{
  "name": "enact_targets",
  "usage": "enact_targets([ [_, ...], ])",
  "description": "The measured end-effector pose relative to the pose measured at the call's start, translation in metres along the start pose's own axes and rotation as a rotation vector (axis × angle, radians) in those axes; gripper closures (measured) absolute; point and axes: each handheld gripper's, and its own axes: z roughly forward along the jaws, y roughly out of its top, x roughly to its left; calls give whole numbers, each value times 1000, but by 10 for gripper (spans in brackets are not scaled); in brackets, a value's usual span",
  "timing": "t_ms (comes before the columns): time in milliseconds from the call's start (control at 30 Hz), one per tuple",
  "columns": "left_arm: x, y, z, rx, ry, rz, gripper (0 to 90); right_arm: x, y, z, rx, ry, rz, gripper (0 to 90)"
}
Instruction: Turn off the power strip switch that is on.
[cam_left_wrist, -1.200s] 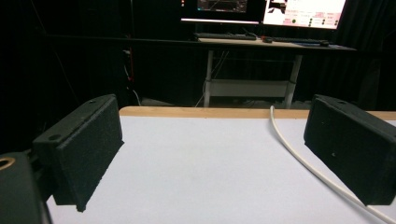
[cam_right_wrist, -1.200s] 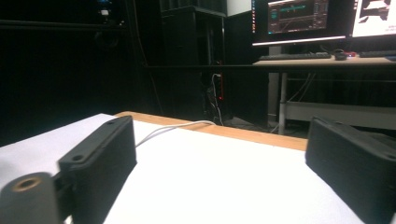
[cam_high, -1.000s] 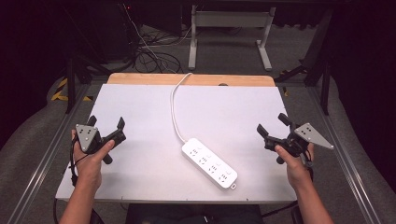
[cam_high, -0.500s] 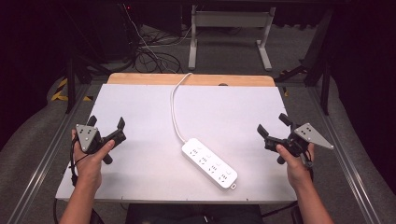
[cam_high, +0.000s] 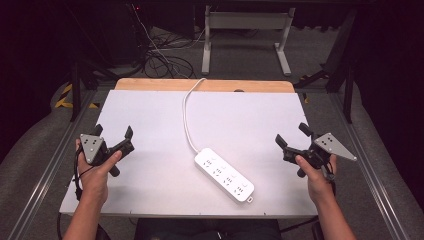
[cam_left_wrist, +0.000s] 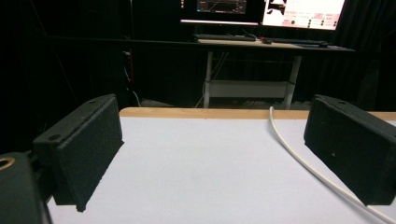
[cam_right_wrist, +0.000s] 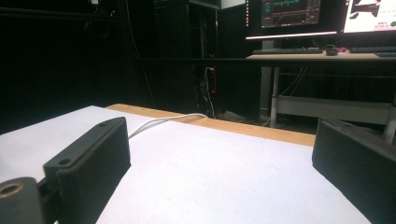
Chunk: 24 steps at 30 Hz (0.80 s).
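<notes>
Nothing has moved since a second ago — your left hand-held gripper (cam_high: 112, 138) and right hand-held gripper (cam_high: 291, 136) both wait wide open, the power strip (cam_high: 223, 174) lying untouched mid-bench (cam_high: 150, 115) between them.

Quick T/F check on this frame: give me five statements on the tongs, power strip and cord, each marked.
1. Both tongs are open. True: the left tongs and the right tongs stand with jaws apart and nothing between them.
2. The power strip is held by the right tongs. False: it lies on the table, between the two hands.
3. The cord runs off the table's far edge. True.
4. The power strip is black. False: it is white.
5. A plug sits in the strip. False: its sockets look empty.
</notes>
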Motion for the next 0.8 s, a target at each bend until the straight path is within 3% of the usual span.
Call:
enact_targets([
  [800, 2, -1, 1, 4, 6, -5, 50, -2, -3, 3, 14, -4, 6, 47],
])
